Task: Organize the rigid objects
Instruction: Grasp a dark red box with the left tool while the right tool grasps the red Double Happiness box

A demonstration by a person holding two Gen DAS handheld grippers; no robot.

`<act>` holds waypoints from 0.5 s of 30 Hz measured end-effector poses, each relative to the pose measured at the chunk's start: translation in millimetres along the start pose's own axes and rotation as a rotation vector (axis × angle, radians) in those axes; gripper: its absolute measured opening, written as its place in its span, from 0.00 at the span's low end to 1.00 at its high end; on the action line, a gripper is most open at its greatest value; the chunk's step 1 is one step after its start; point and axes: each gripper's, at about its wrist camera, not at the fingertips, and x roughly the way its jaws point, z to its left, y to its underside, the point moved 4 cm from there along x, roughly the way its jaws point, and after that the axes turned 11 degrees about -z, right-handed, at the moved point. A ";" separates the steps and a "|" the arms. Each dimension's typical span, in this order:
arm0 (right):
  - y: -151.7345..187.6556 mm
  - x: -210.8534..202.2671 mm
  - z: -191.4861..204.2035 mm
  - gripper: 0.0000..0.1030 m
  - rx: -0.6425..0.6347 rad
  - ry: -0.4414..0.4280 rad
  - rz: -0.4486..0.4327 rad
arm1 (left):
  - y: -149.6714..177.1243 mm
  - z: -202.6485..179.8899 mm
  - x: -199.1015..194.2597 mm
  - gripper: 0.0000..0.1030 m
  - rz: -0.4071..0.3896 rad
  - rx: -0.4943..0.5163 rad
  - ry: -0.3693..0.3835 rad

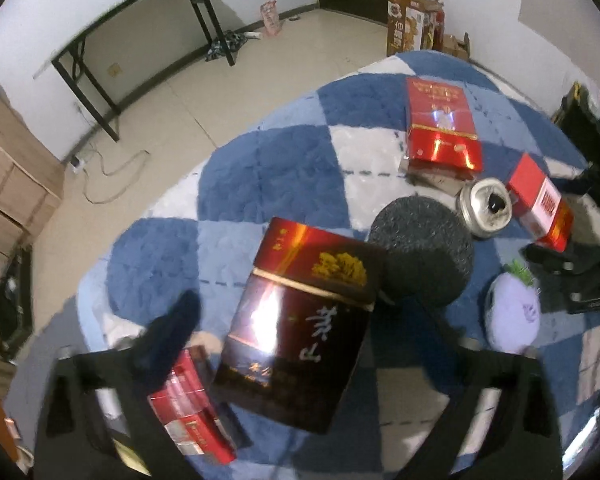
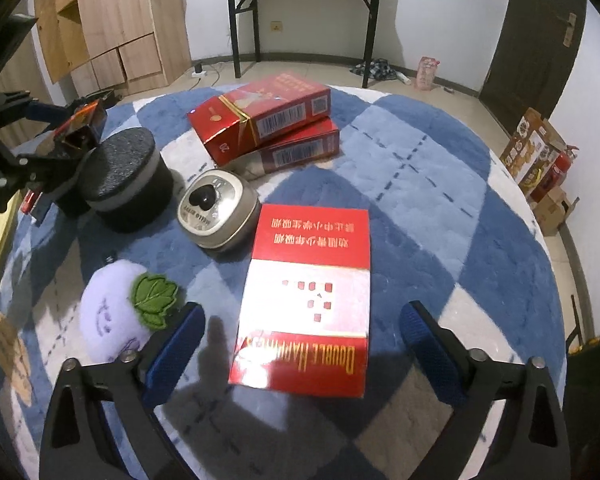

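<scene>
Boxes: our left tongs (image 1: 296, 320) clamp the dark box (image 1: 300, 320); right tongs (image 2: 300, 344) apart around the white box (image 2: 306, 304). Next we stack.

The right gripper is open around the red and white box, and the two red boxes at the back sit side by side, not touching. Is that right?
Not quite. The right wrist view shows the two red boxes stacked, the upper one lying askew on the lower one, so they touch. The rest holds: the right gripper is open, its fingers on either side of the red and white box.
</scene>
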 end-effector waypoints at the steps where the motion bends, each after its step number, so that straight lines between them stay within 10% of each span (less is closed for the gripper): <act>1: 0.5 3.8 -0.9 0.79 -0.005 0.001 0.008 | -1.0 -0.6 -1.0 0.68 -0.003 -0.018 0.008; 5: -0.2 4.7 -3.6 0.57 -0.011 -0.012 -0.024 | -3.7 -3.2 -9.6 0.62 -0.039 -0.043 0.026; 15: -12.9 -47.8 -7.5 0.54 -0.037 -0.048 -0.160 | 3.9 27.7 -93.3 0.57 -0.224 -0.264 -0.044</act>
